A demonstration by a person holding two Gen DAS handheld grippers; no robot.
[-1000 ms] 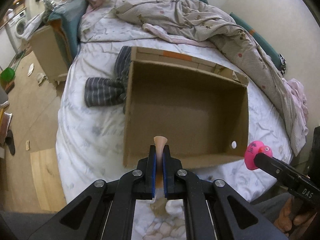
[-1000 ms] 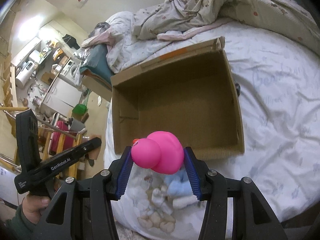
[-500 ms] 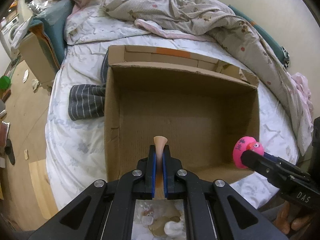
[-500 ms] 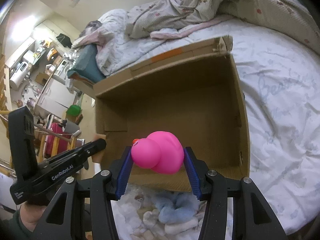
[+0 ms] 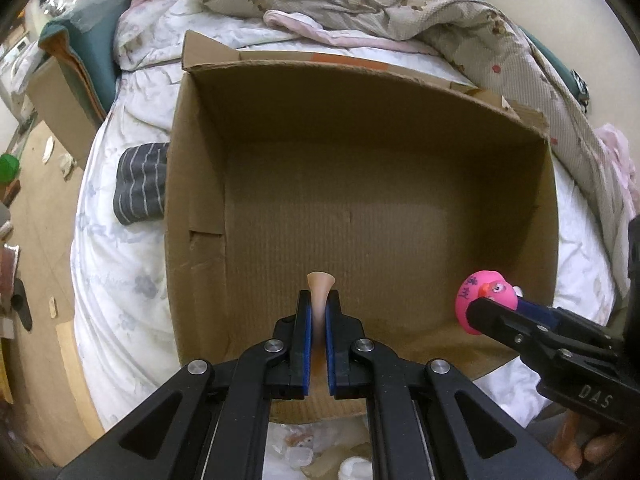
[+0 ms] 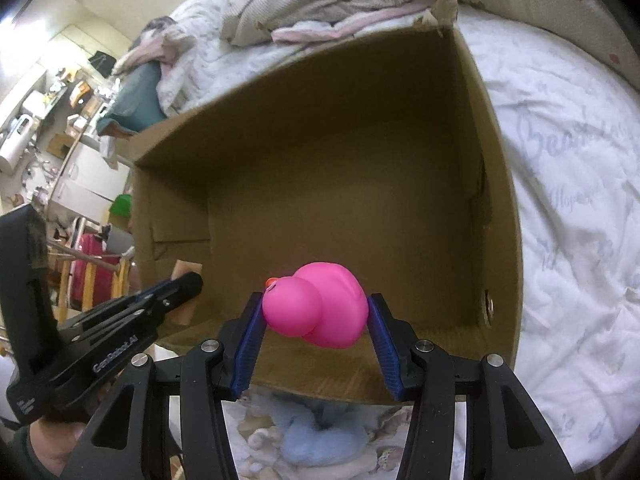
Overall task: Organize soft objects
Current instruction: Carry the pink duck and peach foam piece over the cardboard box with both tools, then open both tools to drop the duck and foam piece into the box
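Both grippers hang over the near edge of an open cardboard box (image 5: 360, 184) that sits on a bed (image 5: 120, 272) covered with a white printed sheet. The box interior shows bare brown card; nothing lies on the floor of it that I can see.

Left gripper (image 5: 318, 300): blue-padded jaws drawn narrow, pinching a thin peach-coloured soft piece (image 5: 320, 284) whose flared tip sticks up above the pads. It sits above the box's near wall, pointing inward. What the piece is, I cannot tell. In the right wrist view the same gripper (image 6: 188, 282) enters from the left side, with a tan edge of the piece showing by the box's left wall.

Right gripper (image 6: 316, 312): jaws spread moderately, clamped on either side of a pink rubber duck (image 6: 318, 308). The duck's orange beak points left. It is held above the near part of the box, not touching the card. From the left wrist view the duck (image 5: 486, 296) appears at the box's right near corner, with dark marks on its head and an eye visible.

Around the box: a rumpled beige quilt (image 5: 380, 4) at the far side of the bed, a dark striped cloth (image 5: 140, 184) beside the box's left wall, and a pale blue plush item (image 6: 316, 436) on the bed below the right gripper, outside the box.
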